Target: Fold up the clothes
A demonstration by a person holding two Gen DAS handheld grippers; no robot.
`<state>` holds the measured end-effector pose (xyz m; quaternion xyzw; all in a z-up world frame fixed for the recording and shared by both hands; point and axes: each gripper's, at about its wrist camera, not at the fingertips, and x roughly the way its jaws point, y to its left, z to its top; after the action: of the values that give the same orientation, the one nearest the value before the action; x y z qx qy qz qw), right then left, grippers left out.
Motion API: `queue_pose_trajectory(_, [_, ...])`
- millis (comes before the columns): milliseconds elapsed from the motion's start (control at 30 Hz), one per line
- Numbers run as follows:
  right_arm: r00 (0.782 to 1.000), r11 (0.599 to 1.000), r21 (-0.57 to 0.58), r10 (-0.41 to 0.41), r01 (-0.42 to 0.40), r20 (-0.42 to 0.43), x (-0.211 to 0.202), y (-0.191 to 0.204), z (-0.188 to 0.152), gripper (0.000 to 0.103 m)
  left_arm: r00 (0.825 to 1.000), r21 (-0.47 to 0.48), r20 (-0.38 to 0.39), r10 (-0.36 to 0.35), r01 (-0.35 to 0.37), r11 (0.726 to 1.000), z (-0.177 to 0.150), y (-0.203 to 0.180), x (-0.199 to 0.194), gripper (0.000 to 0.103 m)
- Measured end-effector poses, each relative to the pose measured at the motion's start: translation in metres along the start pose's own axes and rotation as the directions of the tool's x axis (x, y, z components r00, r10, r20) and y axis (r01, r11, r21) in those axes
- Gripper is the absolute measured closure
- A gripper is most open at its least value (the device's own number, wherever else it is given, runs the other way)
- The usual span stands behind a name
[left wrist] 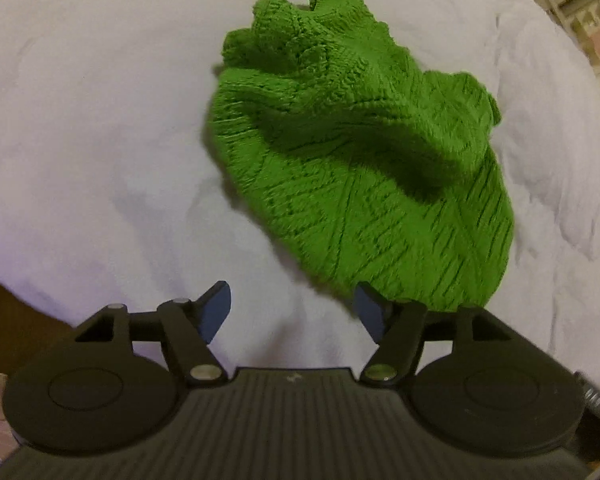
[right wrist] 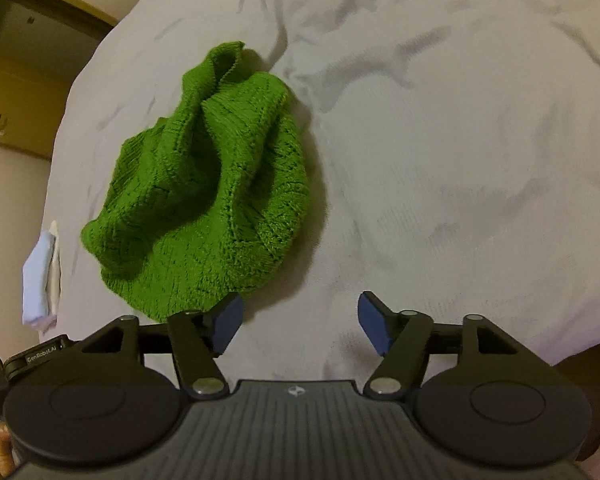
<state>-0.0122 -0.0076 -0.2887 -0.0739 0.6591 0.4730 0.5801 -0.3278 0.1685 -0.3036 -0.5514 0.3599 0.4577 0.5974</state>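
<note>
Near hem of green knit sweater cut off behind right finger of left gripper in left wrist view; far collar end bunched, shape hard to read. Crumpled in heap on white sheet, wrinkled, over bed. Left gripper spread wide, nothing between pads. Right gripper spread too, empty, sweater just beyond its left finger. Folded pale cloth at bed edge, blurred. Yellowish wall behind, dim.
</note>
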Motion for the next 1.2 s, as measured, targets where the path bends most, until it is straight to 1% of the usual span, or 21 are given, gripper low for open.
queue_pose_trajectory(100, [0.999, 0.995, 0.085, 0.047, -0.049, 0.018, 0.020, -0.009, 0.004, 0.029, 1.000, -0.073, -0.002, -0.028, 0.027, 0.997, 0.015, 0.004, 0.022, 0.037])
queue_pose_trajectory(267, [0.993, 0.953, 0.281, 0.097, -0.110, 0.061, 0.059, -0.028, 0.014, 0.029, 1.000, -0.056, -0.022, -0.002, 0.001, 0.998, 0.033, -0.002, 0.056, 0.042])
queue_pose_trajectory(333, [0.990, 0.922, 0.364, 0.108, -0.133, 0.089, 0.073, -0.035, 0.017, 0.029, 0.999, -0.035, -0.035, 0.004, -0.006, 0.999, 0.039, -0.006, 0.066, 0.064])
queue_pose_trajectory(367, [0.988, 0.906, 0.398, 0.111, -0.143, 0.103, 0.078, -0.038, 0.018, 0.029, 0.999, -0.023, -0.041, 0.011, -0.012, 1.000, 0.042, -0.008, 0.070, 0.069])
queue_pose_trajectory(400, [0.986, 0.889, 0.429, 0.116, -0.156, 0.119, 0.083, -0.040, 0.019, 0.032, 0.999, -0.012, -0.047, 0.019, -0.019, 1.000, 0.045, -0.010, 0.074, 0.082])
queue_pose_trajectory(433, [0.982, 0.879, 0.441, 0.133, -0.180, 0.136, 0.087, -0.040, 0.021, 0.039, 0.999, -0.002, -0.046, 0.027, -0.027, 1.000, 0.048, -0.009, 0.072, 0.090])
queue_pose_trajectory(467, [0.979, 0.884, 0.426, 0.145, -0.193, 0.143, 0.088, -0.035, 0.023, 0.067, 0.999, 0.007, -0.043, 0.025, -0.025, 1.000, 0.051, -0.009, 0.069, 0.096])
queue_pose_trajectory(500, [0.976, 0.888, 0.411, 0.158, -0.206, 0.149, 0.089, -0.030, 0.025, 0.089, 0.999, 0.015, -0.037, 0.021, -0.021, 1.000, 0.054, -0.007, 0.065, 0.098])
queue_pose_trajectory(533, [0.974, 0.897, 0.387, 0.167, -0.215, 0.156, 0.089, -0.023, 0.027, 0.092, 1.000, 0.022, -0.017, 0.010, -0.009, 1.000, 0.058, -0.004, 0.055, 0.099])
queue_pose_trajectory(600, [0.972, 0.953, 0.230, 0.156, -0.196, 0.178, 0.075, 0.009, 0.031, 0.096, 1.000, 0.038, 0.021, -0.014, 0.013, 0.999, 0.066, 0.001, 0.035, 0.099])
queue_pose_trajectory(667, [0.966, 0.986, 0.018, 0.159, -0.166, 0.205, 0.057, 0.054, 0.032, 0.096, 0.998, 0.036, 0.060, -0.025, 0.023, 0.999, 0.076, 0.013, 0.016, 0.099])
queue_pose_trajectory(700, [0.962, 0.984, -0.102, 0.166, -0.147, 0.215, 0.048, 0.079, 0.031, 0.096, 0.997, 0.027, 0.080, -0.025, 0.022, 0.999, 0.083, 0.021, 0.005, 0.099])
queue_pose_trajectory(733, [0.958, 0.963, -0.235, 0.182, -0.129, 0.219, 0.042, 0.107, 0.027, 0.096, 0.995, 0.018, 0.098, -0.022, 0.021, 1.000, 0.089, 0.030, -0.004, 0.098])
queue_pose_trajectory(800, [0.959, 0.908, -0.398, 0.216, -0.129, 0.181, 0.041, 0.148, 0.016, 0.093, 0.997, 0.018, 0.073, 0.034, -0.035, 0.999, 0.100, 0.046, -0.008, 0.095])
queue_pose_trajectory(833, [0.970, 0.907, -0.396, 0.207, -0.141, 0.129, 0.048, 0.154, 0.014, 0.091, 0.996, 0.031, 0.060, 0.065, -0.067, 0.997, 0.103, 0.052, -0.009, 0.093])
queue_pose_trajectory(900, [0.983, 0.910, -0.384, 0.183, -0.157, 0.031, 0.061, 0.163, 0.011, 0.071, 0.991, 0.060, 0.034, 0.128, -0.130, 0.990, 0.109, 0.062, -0.010, 0.087])
queue_pose_trajectory(967, [0.994, 0.947, -0.304, 0.104, -0.104, -0.017, 0.068, 0.141, 0.013, 0.064, 0.986, 0.133, 0.031, 0.165, -0.168, 0.977, 0.104, 0.054, -0.013, 0.080])
queue_pose_trajectory(1033, [0.997, 0.974, -0.219, 0.036, -0.050, -0.067, 0.074, 0.117, 0.015, 0.064, 0.985, 0.215, 0.030, 0.168, -0.171, 0.962, 0.092, 0.039, -0.016, 0.074])
queue_pose_trajectory(1067, [0.996, 0.987, -0.151, 0.035, -0.047, -0.081, 0.073, 0.098, 0.017, 0.064, 0.986, 0.263, 0.027, 0.165, -0.166, 0.951, 0.083, 0.027, -0.016, 0.073])
queue_pose_trajectory(1167, [0.998, 1.000, 0.027, 0.001, 0.000, -0.069, 0.060, 0.044, 0.023, 0.042, 0.989, 0.396, 0.022, 0.147, -0.144, 0.907, 0.055, -0.009, -0.017, 0.069])
queue_pose_trajectory(1200, [0.998, 0.998, 0.060, -0.019, 0.022, -0.059, 0.055, 0.030, 0.025, 0.042, 0.991, 0.436, 0.020, 0.130, -0.126, 0.891, 0.045, -0.024, -0.017, 0.066])
